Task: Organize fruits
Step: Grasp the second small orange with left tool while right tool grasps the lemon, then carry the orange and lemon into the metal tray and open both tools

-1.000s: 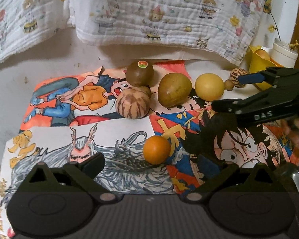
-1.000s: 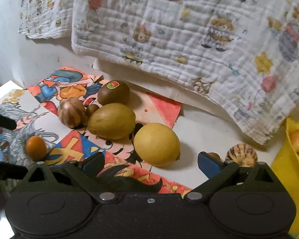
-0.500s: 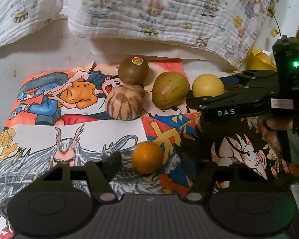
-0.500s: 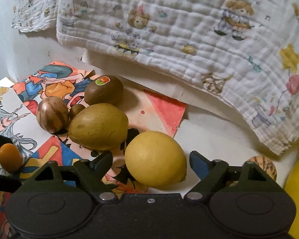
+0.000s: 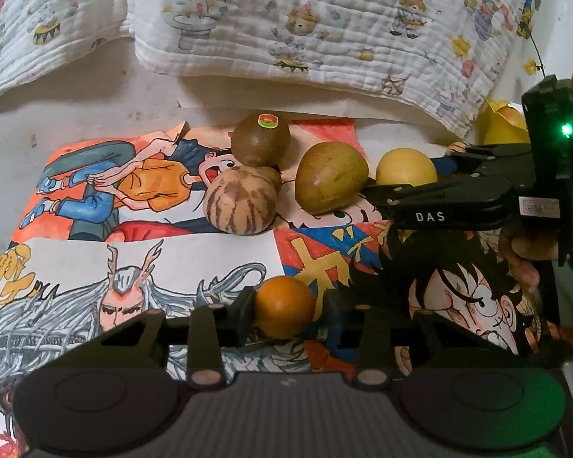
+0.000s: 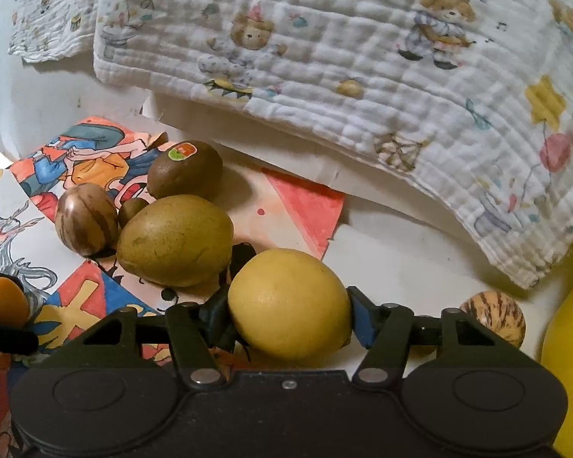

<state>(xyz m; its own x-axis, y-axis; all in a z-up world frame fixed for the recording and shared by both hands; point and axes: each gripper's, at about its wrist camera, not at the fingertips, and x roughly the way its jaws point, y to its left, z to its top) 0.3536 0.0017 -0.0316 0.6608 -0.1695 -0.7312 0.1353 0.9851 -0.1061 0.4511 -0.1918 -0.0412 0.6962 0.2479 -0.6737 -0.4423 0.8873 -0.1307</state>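
Both hand-held tools have just been closing on fruit laid out on bright cartoon-printed paper sheets (image 5: 172,252). The left gripper (image 5: 284,311) pinches a small round orange citrus fruit (image 5: 284,305) near the front edge; the right gripper (image 6: 288,315) clamps a large smooth yellow lemon (image 6: 288,303) beside an olive-green oval fruit (image 6: 174,240). This looks like the grasping step of sorting. The next move probably calls for lifting both clear without nudging the neighbours.
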